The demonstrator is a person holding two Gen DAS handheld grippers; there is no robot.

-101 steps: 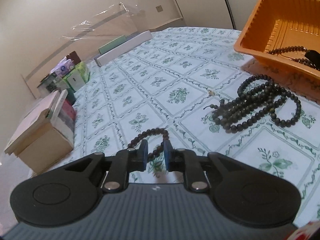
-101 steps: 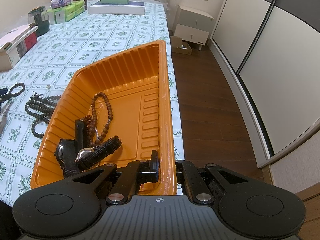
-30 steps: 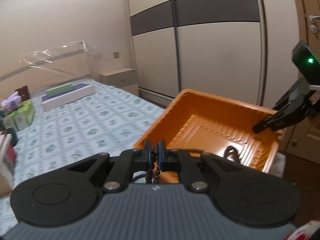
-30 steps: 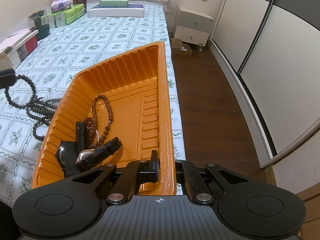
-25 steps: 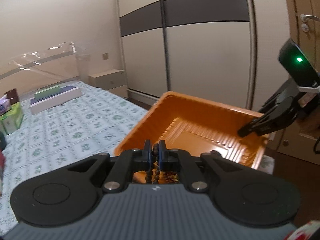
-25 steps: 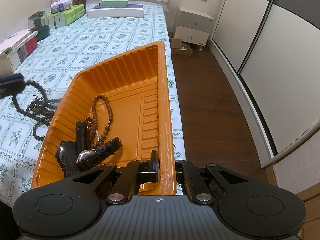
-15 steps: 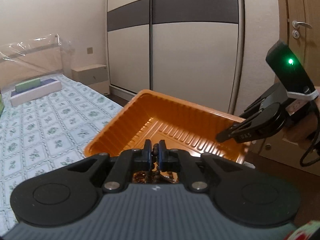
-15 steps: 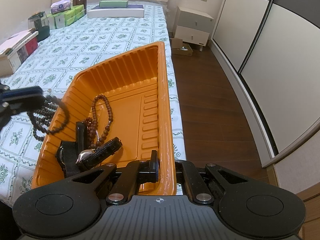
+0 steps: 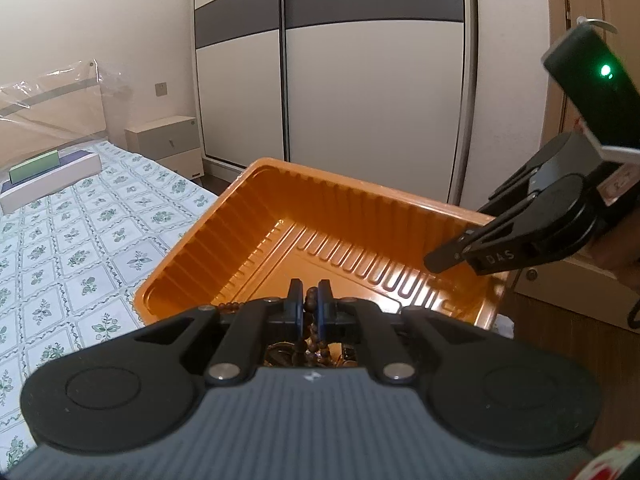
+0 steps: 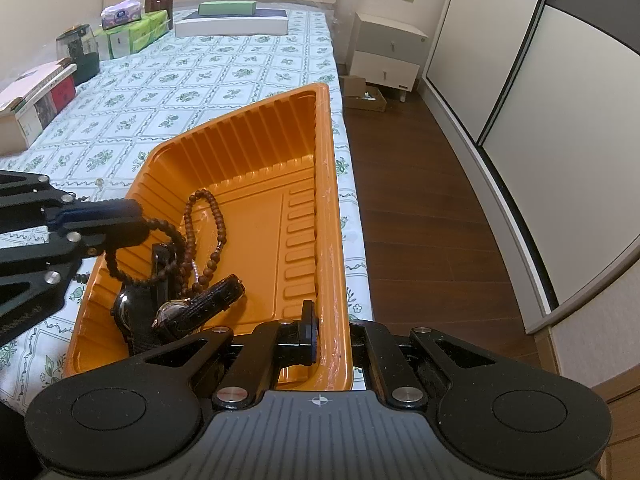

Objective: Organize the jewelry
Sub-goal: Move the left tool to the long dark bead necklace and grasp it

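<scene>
Dark bead bracelet [image 10: 136, 248] pinched in left tool [image 10: 124, 222], dangling over orange tray [image 10: 256, 144]

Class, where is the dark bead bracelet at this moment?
In the right wrist view, the dark bead bracelet hangs from the left gripper over the orange tray's left side, above the watches.

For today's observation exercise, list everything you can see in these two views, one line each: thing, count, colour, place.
tray: one, orange, bed's edge
bead bracelet: one, dark brown, hanging from left claw over tray
second bead bracelet: one, brown, inside tray
watches: apparently two, black, inside tray
bedsheet: one, white with green flowers
boxes: several, white, green, far end of bed
nightstand: one, white, beside bed
wardrobe: cream and grey
left claw: black, shut on bead bracelet
right claw: black, clamping tray's rim
</scene>
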